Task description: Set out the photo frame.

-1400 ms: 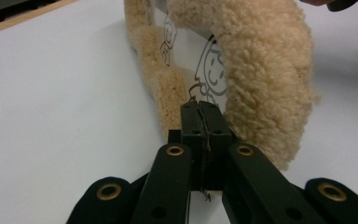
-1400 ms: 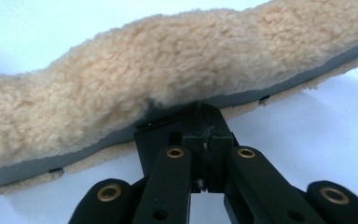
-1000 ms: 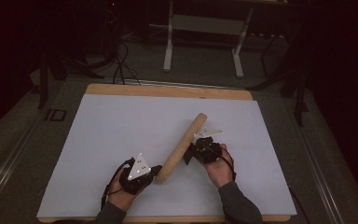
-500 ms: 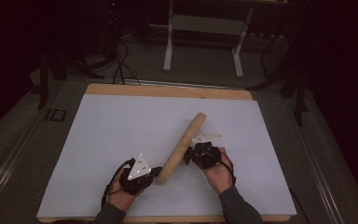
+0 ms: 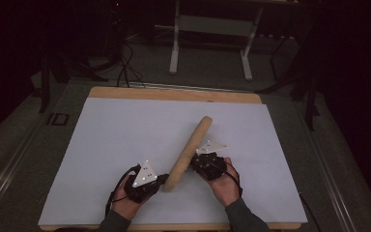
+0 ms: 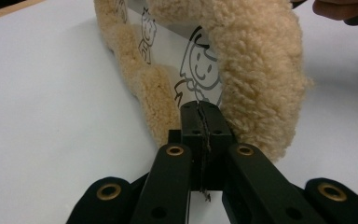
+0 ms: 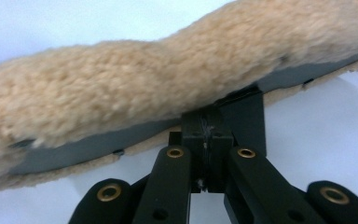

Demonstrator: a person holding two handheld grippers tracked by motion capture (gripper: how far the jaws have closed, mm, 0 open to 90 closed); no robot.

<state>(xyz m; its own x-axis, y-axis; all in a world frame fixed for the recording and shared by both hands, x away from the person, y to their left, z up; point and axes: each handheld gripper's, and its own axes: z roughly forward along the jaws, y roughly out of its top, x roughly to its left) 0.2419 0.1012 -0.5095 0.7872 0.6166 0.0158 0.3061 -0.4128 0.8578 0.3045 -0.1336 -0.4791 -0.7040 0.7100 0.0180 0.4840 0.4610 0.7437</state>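
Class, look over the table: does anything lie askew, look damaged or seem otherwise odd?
Nothing looks damaged or spilled. The fleecy roll lies slanted across the white mat, but both the left gripper and the right gripper are pinching its edge.

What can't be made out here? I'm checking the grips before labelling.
- Fleece roll, high view: too small to identify.
- Printed lining, left gripper view: fleece folds cover most of the drawing.
- Right gripper, right gripper view: fleece hides how much lining it pinches.

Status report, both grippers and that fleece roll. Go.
Left gripper shut on fleece roll, near end. Right gripper shut on its edge, mid-length. Roll lies diagonally on white mat. Nothing in the way.
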